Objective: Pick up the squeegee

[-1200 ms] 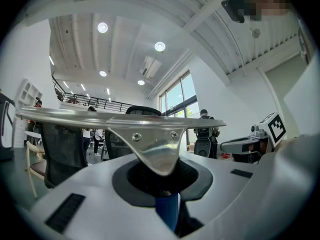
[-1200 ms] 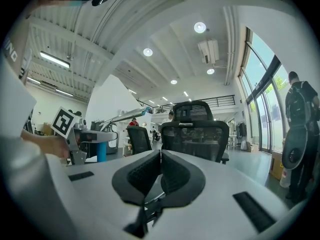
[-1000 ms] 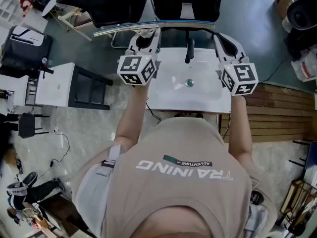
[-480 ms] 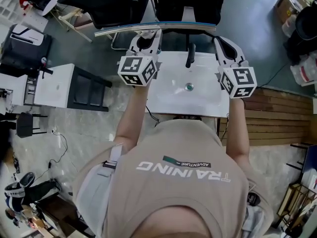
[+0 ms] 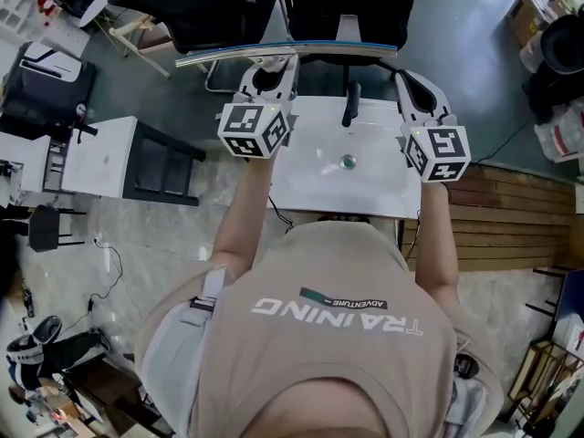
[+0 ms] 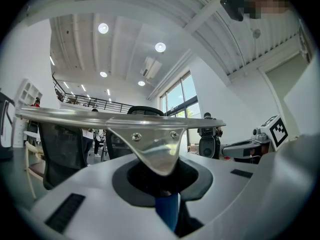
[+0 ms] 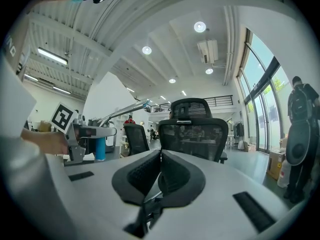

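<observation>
Steel blade: squeegee [image 5: 287,51] bar runs crosswise just beyond the tips of the left gripper [image 5: 265,73]. It sits level and touches nothing. Its triangular bracket with two screws sits right in front of the jaws.
Blue handle [image 6: 167,211]: it drops from the bracket straight down between the left jaws, with the dark pads on either side of it.
Left gripper: clamped on the handle and carrying the squeegee alone (no other support shows).
Right gripper [image 5: 418,85]: pads pressed together with nothing between them. It is level with the left gripper and well apart from it, and the bar's right end is just beyond its tips.
Basin [image 5: 310,176]: white, below both grippers. A black tap [image 5: 349,103] stands between them, nearer the right one.
Chair [image 7: 192,129]: dark mesh back, beyond the right gripper's tips and well clear of it.
Step in hand: the pick-up looks done, since the squeegee is aloft in the left jaws and off every surface. It looks like a hold at the end of the lift, as I judge it.
Next move calls for: a firm clamp. The long bar sits far out from a narrow handle, so it could pivot in the pads if tilted. Any carry should keep the bar's ends clear of the tap and of the right gripper.
Spare hand: the right gripper is free to steady the bar if needed.
</observation>
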